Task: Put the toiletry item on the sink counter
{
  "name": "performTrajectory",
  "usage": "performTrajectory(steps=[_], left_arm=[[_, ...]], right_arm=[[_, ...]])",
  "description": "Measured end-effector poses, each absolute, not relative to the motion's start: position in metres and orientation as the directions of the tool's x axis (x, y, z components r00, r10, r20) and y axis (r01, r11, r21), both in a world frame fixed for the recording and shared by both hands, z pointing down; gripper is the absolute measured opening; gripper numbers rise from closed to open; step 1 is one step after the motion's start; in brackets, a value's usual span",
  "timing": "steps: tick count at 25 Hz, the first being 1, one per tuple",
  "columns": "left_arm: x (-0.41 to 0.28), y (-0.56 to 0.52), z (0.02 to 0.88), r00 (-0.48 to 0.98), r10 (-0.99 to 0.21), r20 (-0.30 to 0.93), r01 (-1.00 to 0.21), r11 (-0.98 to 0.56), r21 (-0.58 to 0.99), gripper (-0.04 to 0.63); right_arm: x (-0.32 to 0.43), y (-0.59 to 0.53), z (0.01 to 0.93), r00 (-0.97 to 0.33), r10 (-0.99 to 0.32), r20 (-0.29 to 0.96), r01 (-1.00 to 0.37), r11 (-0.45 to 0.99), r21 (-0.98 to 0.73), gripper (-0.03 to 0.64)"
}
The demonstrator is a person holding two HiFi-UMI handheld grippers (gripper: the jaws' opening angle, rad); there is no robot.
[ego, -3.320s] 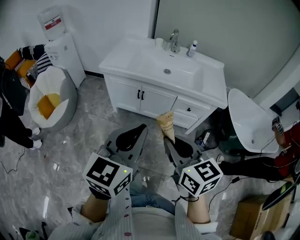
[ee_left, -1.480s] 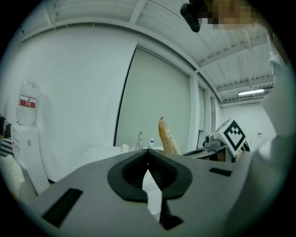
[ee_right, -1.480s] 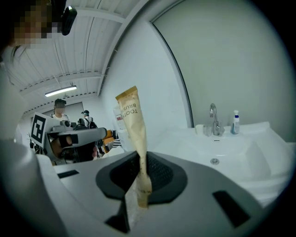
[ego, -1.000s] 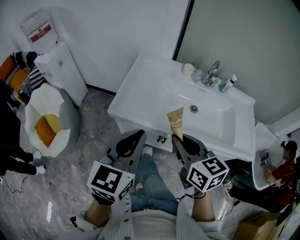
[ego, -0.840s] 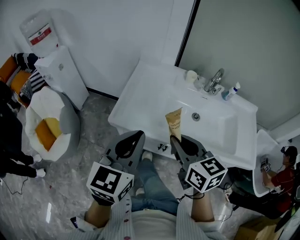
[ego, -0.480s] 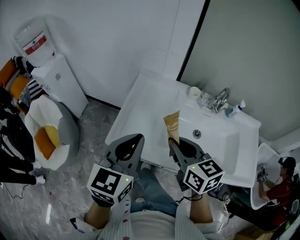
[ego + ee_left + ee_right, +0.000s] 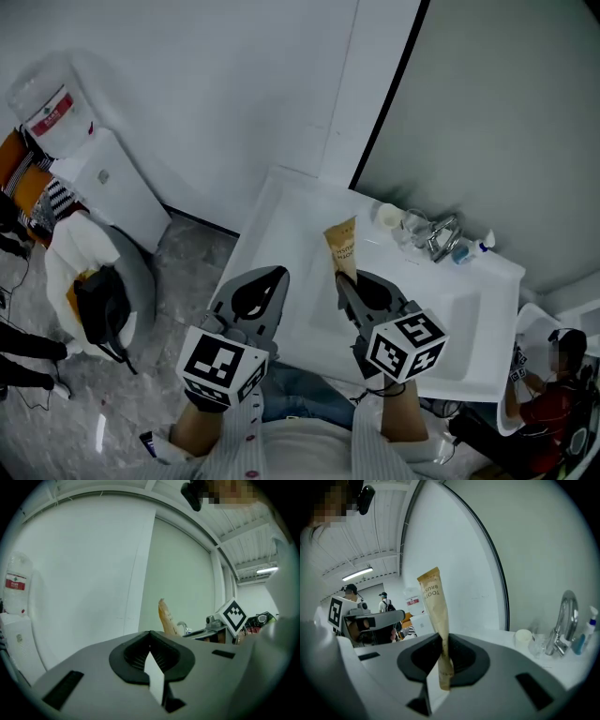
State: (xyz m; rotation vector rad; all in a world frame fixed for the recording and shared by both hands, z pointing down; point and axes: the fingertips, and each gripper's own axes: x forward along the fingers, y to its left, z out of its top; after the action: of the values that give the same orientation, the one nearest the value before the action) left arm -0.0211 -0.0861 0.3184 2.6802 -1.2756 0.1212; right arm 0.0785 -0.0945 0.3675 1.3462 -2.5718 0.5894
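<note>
Toothbrush packet (image 7: 341, 246) held above sink counter (image 7: 281, 211), centre of frame, not yet set down.
Packet judged light, thin, paper-skinned: creases easily, likely stiff only along the brush inside, so best taken flat across its lower end, as now. R gripper (image 7: 349, 281) is nearly closed, pinching packet's bottom end, rest standing upright. L gripper (image 7: 261, 286) closed, nothing in it. Vs. earliest frame: counter was well ahead at upper centre, cabinet doors showing; now it lies directly under both grippers, faucet (image 7: 441, 236) at centre right. Grip unchanged.

Sink counter (image 7: 281, 211) front edge hidden behind right gripper (image 7: 343, 281).
</note>
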Motion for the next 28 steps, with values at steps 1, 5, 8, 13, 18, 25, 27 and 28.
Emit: performTrajectory(steps=[1, 5, 8, 13, 18, 25, 27, 28], left_arm=[[-0.020, -0.091, 0.318, 0.631, -0.761, 0.146, -0.775, -0.620, 0.118, 0.017], [-0.018, -0.108, 0.317, 0.634, -0.759, 0.147, -0.773, -0.623, 0.120, 0.017], [-0.017, -0.118, 0.318, 0.636, -0.757, 0.149, -0.771, -0.624, 0.125, 0.017], [-0.015, -0.131, 0.315, 0.644, -0.750, 0.149, -0.765, -0.633, 0.122, 0.017], [-0.016, -0.144, 0.315, 0.658, -0.739, 0.148, -0.753, -0.646, 0.125, 0.017], [-0.016, -0.163, 0.319, 0.680, -0.717, 0.155, -0.733, -0.667, 0.135, 0.017], [-0.015, -0.167, 0.322, 0.685, -0.710, 0.161, -0.728, -0.671, 0.138, 0.017], [-0.015, -0.169, 0.324, 0.688, -0.707, 0.164, -0.725, -0.674, 0.141, 0.017]], right_arm=[[0.080, -0.100, 0.367, -0.574, -0.747, 0.336, -0.818, 0.512, -0.262, 0.054], [0.085, -0.118, 0.364, -0.567, -0.752, 0.336, -0.823, 0.504, -0.261, 0.054], [0.088, -0.124, 0.364, -0.561, -0.756, 0.338, -0.827, 0.494, -0.267, 0.054], [0.086, -0.132, 0.364, -0.560, -0.755, 0.340, -0.827, 0.487, -0.282, 0.054], [0.079, -0.142, 0.364, -0.561, -0.755, 0.340, -0.827, 0.487, -0.283, 0.055], [0.076, -0.159, 0.364, -0.539, -0.767, 0.349, -0.841, 0.464, -0.278, 0.054], [0.078, -0.163, 0.365, -0.530, -0.771, 0.353, -0.846, 0.456, -0.275, 0.055], [0.079, -0.166, 0.366, -0.525, -0.772, 0.358, -0.850, 0.453, -0.271, 0.055]])
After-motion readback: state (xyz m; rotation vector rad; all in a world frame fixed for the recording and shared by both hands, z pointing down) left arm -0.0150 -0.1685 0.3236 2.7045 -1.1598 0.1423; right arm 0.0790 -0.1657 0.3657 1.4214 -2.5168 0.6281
